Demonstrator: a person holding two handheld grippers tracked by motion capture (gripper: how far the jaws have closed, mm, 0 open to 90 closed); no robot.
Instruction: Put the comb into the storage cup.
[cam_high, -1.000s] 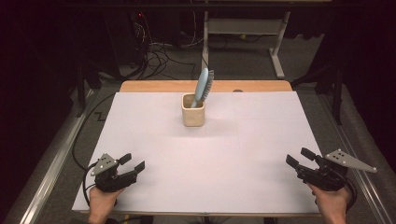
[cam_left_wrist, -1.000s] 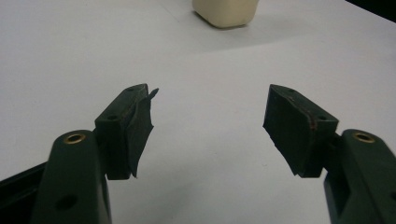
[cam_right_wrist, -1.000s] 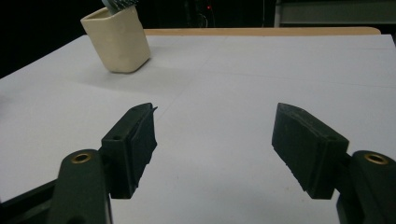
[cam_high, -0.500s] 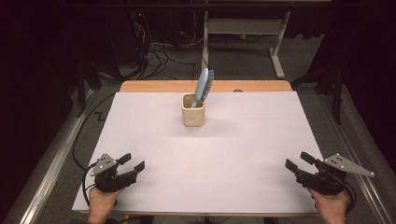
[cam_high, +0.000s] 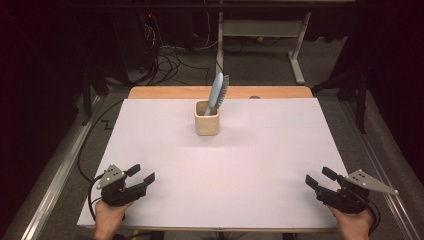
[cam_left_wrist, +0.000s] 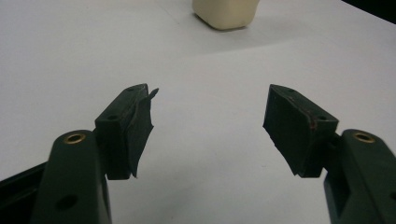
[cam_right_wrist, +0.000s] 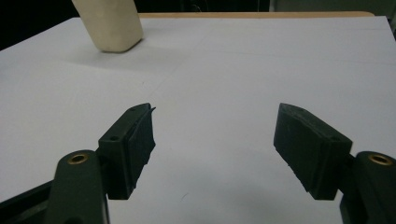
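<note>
Right, both grippers sit at the near edge of the white table (cam_high: 165, 150), well apart. My left gripper (cam_high: 142, 176) has its jaws spread wide with nothing between them, and my right gripper (cam_high: 319, 178) is the same, its jaws having just been easing wider. Up ahead at the far middle stands the cream cup (cam_high: 206, 118), squarish and upright, with a pale blue brush (cam_high: 218, 90) leaning out of it to the right, bristles up. I'd say the reach comes next: go in steady, grip the handle, and don't tip the cup.
</note>
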